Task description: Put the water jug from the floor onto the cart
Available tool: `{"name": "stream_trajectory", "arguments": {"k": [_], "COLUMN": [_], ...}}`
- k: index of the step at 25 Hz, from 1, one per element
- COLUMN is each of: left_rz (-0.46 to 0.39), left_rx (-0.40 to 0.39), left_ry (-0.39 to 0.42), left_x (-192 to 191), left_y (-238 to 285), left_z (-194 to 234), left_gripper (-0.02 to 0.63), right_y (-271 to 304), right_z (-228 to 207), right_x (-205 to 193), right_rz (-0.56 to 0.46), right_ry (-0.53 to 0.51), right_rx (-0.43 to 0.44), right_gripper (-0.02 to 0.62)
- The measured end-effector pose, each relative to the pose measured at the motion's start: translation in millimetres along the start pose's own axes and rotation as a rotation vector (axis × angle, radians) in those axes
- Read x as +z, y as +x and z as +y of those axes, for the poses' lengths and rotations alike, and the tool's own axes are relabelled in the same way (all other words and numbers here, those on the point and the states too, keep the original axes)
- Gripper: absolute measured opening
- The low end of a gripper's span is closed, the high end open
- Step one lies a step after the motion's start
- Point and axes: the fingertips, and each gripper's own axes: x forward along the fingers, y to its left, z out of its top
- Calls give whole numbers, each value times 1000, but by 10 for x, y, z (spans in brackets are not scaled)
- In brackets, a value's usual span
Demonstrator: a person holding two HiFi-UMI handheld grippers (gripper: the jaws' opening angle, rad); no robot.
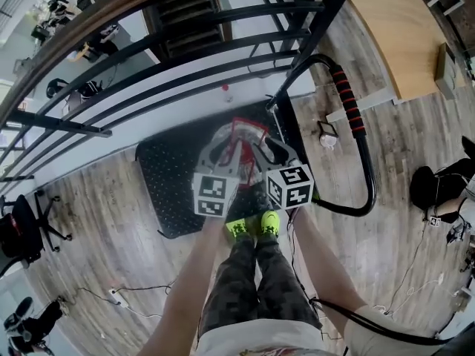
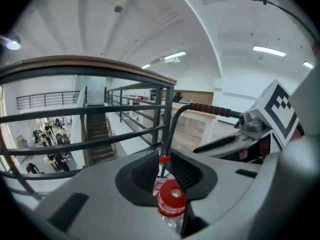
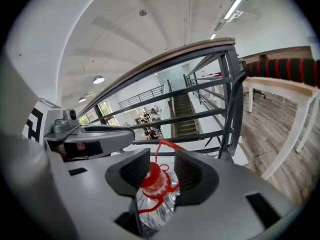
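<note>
Hanging: water jug (image 3: 152, 206), apparently clear of the floor, over the cart (image 1: 167, 184) deck.
Right gripper (image 3: 162, 160): jaws fairly wide, clamped round the capped neck, bearing weight.
Left gripper (image 2: 163, 159): jaws narrow, pinching the red handle (image 3: 166, 143), likely steadying swing.

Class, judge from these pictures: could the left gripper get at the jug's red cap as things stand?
Probably not. The left gripper is shut on the red handle above the cap, and the right gripper clamps the jug round that cap.
</note>
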Motion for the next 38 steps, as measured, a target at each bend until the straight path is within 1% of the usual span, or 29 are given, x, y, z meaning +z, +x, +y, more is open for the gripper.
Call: {"name": "stream_trajectory", "arguments": {"k": [3,6,10,12,21,24,31,38], "left_rz": [5,4,-5,-14,-63,-74,-81,-97], "left_rx": [-23,-48,-96,-104,-75,-62,-50,-54], "left_ry": [9,0,-24,-43,-81,-84,-90,-71], "left_x": [118,202,287,372,815,910,1033,1208], "left_y": [-143,-272,-429,-539,-1017,-1141,-1435,-1560], "left_z": [-102,-212,-404,-483,-688,-736,-929,-1119], "left_gripper": [70,34,12,12,12,12,12,12], "right_y": [-153,-303,-525,-649,-1123,-1250,-1574,-1776], "right_z": [106,206,369,462,797,903,1105,1179], "right_x": [142,295,476,564,934,979,1011,1102], "right_rz": [-14,-36,-65,-82,-138,-144,-150,-162], "right_ry": [-7,-5,-21,-35,-105,-129,-137,-151], "right_rx": [9,17,50,67,107,120,138,141], "right_gripper": [135,92,60,53,41,40,38,34]}}
